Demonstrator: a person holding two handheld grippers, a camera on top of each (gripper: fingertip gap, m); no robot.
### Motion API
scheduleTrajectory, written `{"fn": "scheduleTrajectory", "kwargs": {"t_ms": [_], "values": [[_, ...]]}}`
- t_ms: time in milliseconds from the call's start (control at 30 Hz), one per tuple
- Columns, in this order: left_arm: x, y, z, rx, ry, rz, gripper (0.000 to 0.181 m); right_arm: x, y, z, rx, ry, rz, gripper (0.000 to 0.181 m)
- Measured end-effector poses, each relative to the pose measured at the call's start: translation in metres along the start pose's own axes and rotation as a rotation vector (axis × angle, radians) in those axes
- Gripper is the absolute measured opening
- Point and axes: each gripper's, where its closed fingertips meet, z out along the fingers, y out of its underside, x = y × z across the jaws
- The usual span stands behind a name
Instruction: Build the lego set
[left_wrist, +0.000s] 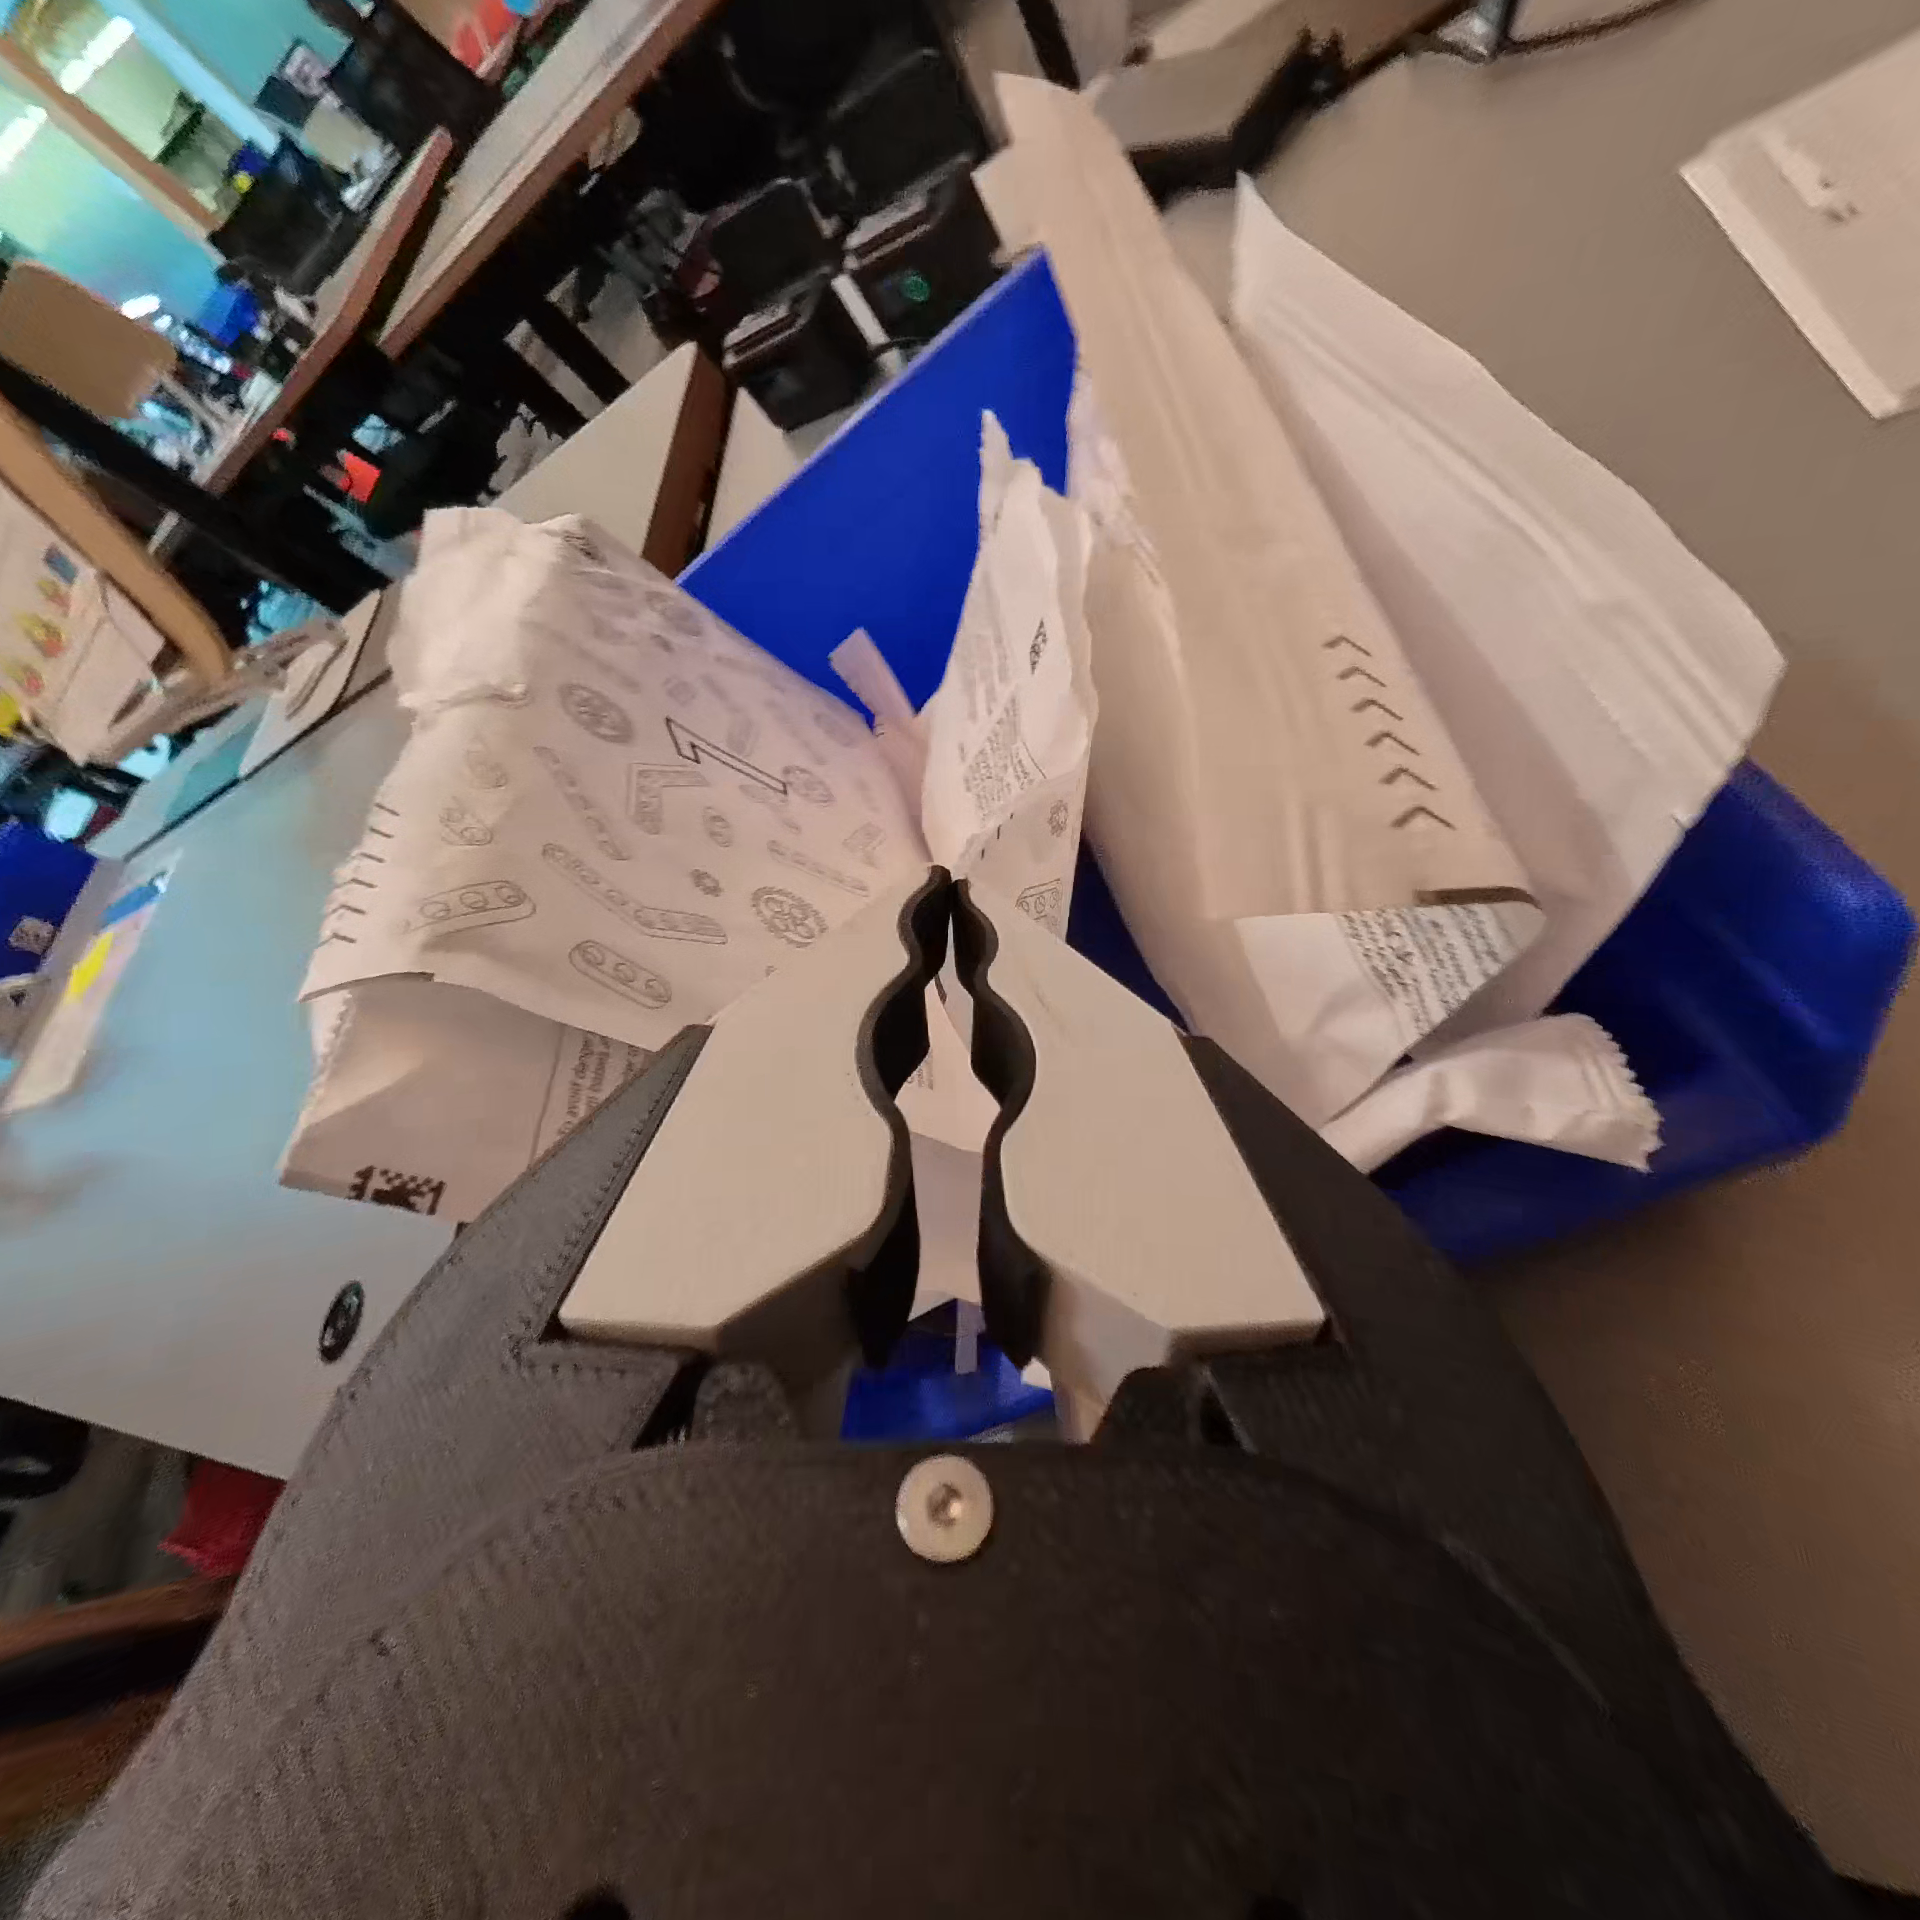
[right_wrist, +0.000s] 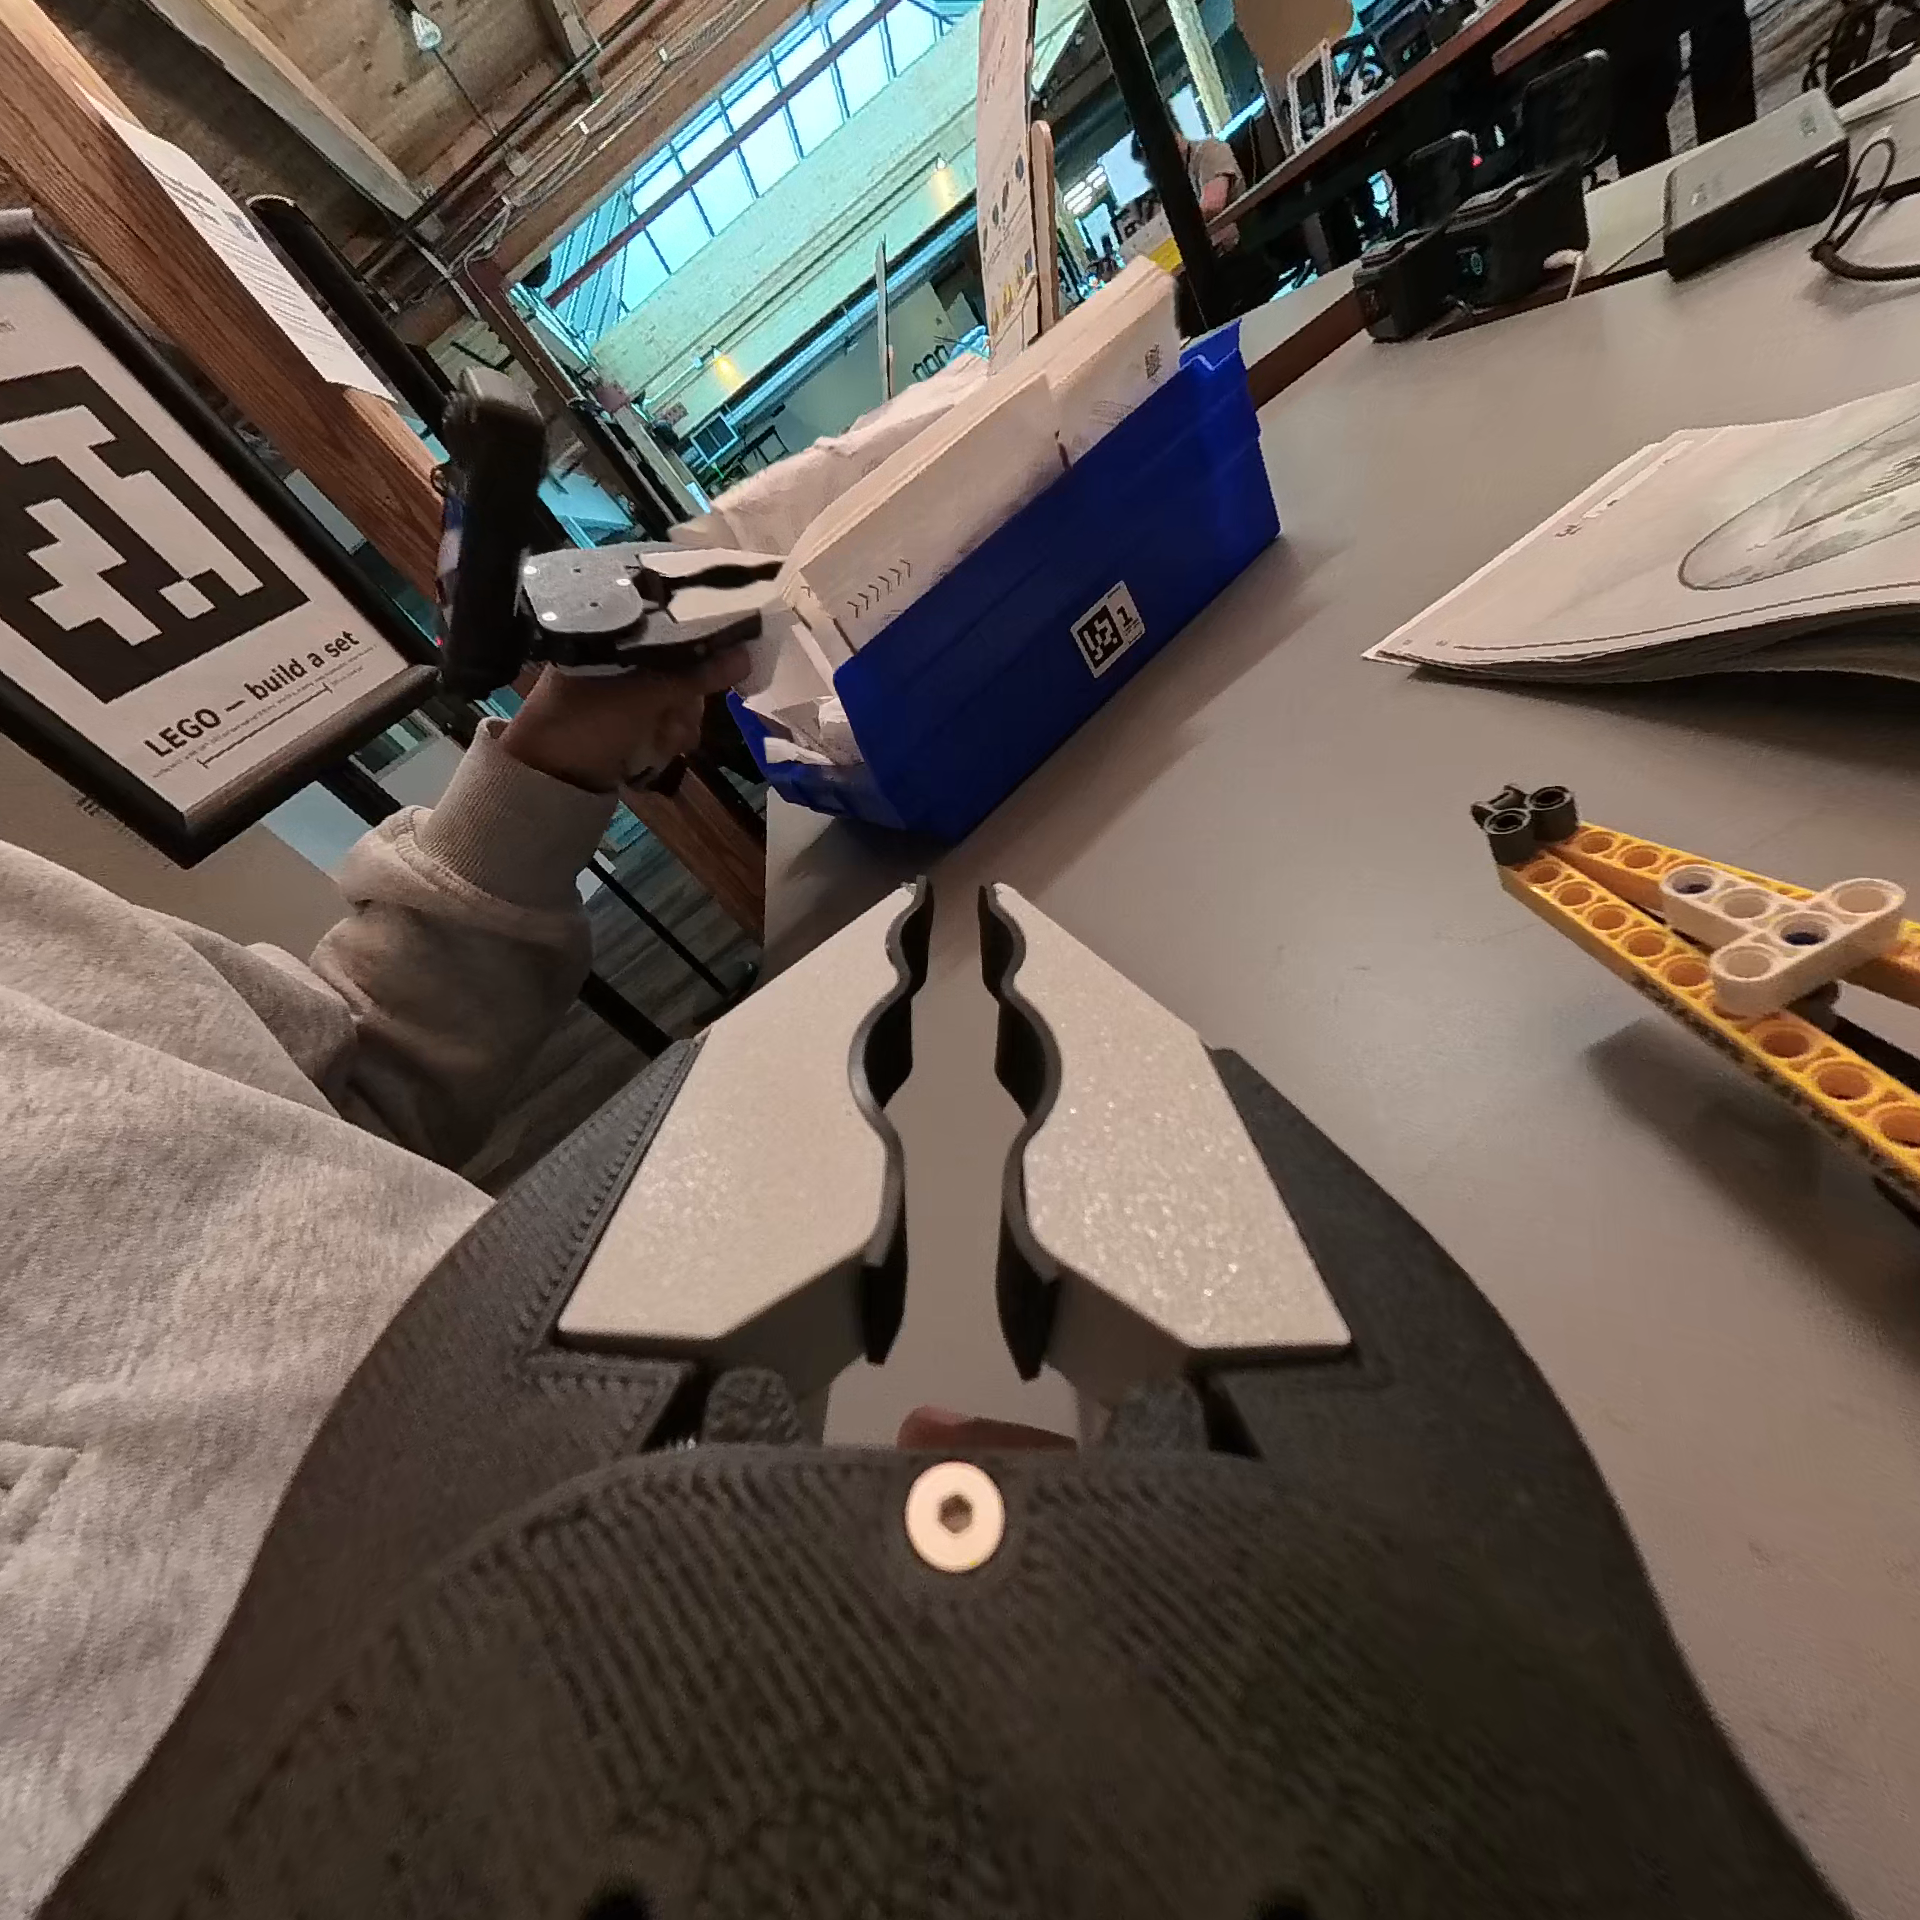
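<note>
In the left wrist view my left gripper (left_wrist: 948, 906) is shut on the crumpled edge of a white paper bag (left_wrist: 623, 800) printed with part outlines, and a fold of paper runs down between its fingers. The bag sticks out of a blue bin (left_wrist: 1714, 997) that holds more white paper bags (left_wrist: 1351, 623). The right wrist view shows that gripper (right_wrist: 727, 592) at the near end of the bin (right_wrist: 1039, 613). My right gripper (right_wrist: 954, 899) is open by a narrow gap and empty, above the grey table (right_wrist: 1299, 935). A yellow beam assembly (right_wrist: 1662, 935) with a white T-piece lies to its right.
An open instruction booklet (right_wrist: 1714, 561) lies at the far right of the table. A framed sign (right_wrist: 135, 582) stands at the left. A person's grey sleeve (right_wrist: 436, 935) reaches towards the bin. Black devices with cables (right_wrist: 1475, 260) sit at the far table edge. The tips of one gripper are about 35 cm away from the tips of the other.
</note>
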Motion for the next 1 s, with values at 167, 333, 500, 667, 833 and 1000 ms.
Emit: {"fn": "scheduleTrajectory", "kwargs": {"t_ms": [167,333,500,667,833,1000], "values": [[-0.049,-0.007,-0.018,0.140,-0.057,-0.243,0.000,0.000,0.000,0.000,-0.003,-0.002,0.002,0.007],[-0.112,-0.036,-0.064,0.411,-0.093,-0.496,0.000,0.001,0.001,0.001,-0.010,-0.002,0.006,0.007],[-0.129,-0.027,-0.072,0.399,-0.127,-0.479,0.000,0.001,0.001,0.001,-0.009,0.000,0.008,0.007],[-0.119,-0.024,-0.077,0.417,-0.108,-0.469,0.000,0.001,0.002,0.001,-0.011,0.003,0.005,0.007],[-0.109,-0.036,-0.088,0.476,-0.063,-0.423,0.000,0.002,0.002,0.002,-0.015,0.005,0.007,0.007],[-0.105,-0.063,-0.114,0.579,-0.059,-0.381,0.000,0.002,0.003,0.003,-0.020,0.012,-0.003,0.007]]}}
